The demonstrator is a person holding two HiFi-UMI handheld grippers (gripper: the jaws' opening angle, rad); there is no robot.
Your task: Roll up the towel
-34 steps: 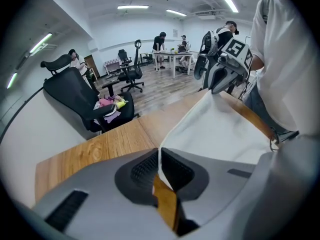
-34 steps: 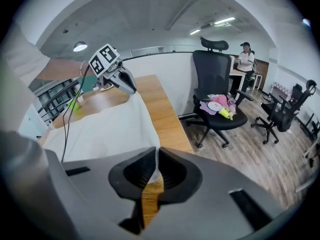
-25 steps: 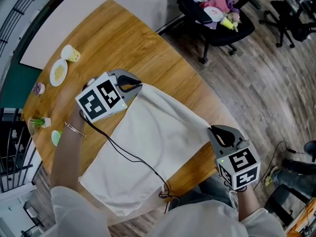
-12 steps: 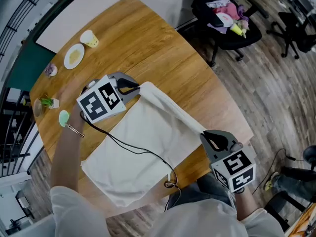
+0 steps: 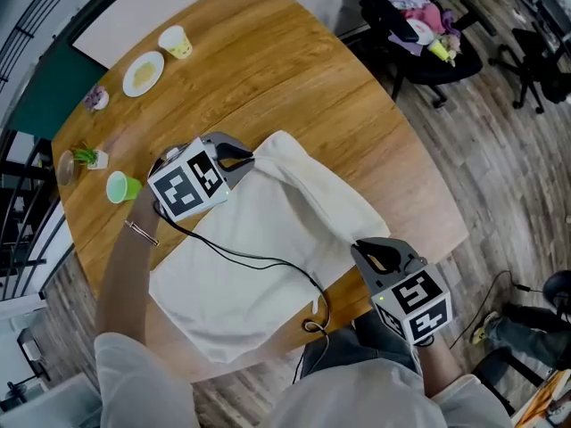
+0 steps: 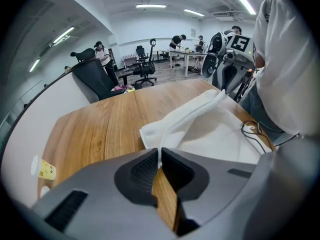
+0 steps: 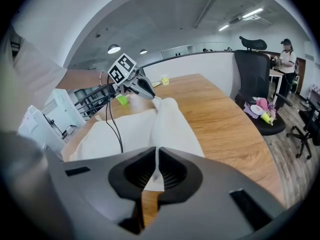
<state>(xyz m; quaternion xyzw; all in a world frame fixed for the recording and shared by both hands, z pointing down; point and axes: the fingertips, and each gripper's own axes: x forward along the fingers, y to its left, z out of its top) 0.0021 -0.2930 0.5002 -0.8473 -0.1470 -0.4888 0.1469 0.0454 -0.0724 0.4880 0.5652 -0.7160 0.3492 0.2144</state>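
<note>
A white towel (image 5: 259,248) lies spread on the round wooden table (image 5: 294,78), its far edge folded back over itself into a loose flap (image 5: 330,194). My left gripper (image 5: 246,159) is shut on the far left corner of that flap; in the left gripper view the cloth (image 6: 200,119) runs out from between the pads. My right gripper (image 5: 370,250) is shut on the flap's right corner near the table's front edge, and the right gripper view shows the towel (image 7: 167,124) pinched thin between its pads. The fold stretches between both grippers.
At the table's far left stand a yellow paper cup (image 5: 177,40), a plate (image 5: 143,72), a green cup (image 5: 120,186) and a small plant (image 5: 82,159). A black cable (image 5: 259,259) trails across the towel. An office chair (image 5: 428,34) with toys stands beyond the table.
Both grippers have drawn the towel's far edge toward me, so the fold now lies further over the cloth. The camera view has shifted, showing more of the table's far side.
</note>
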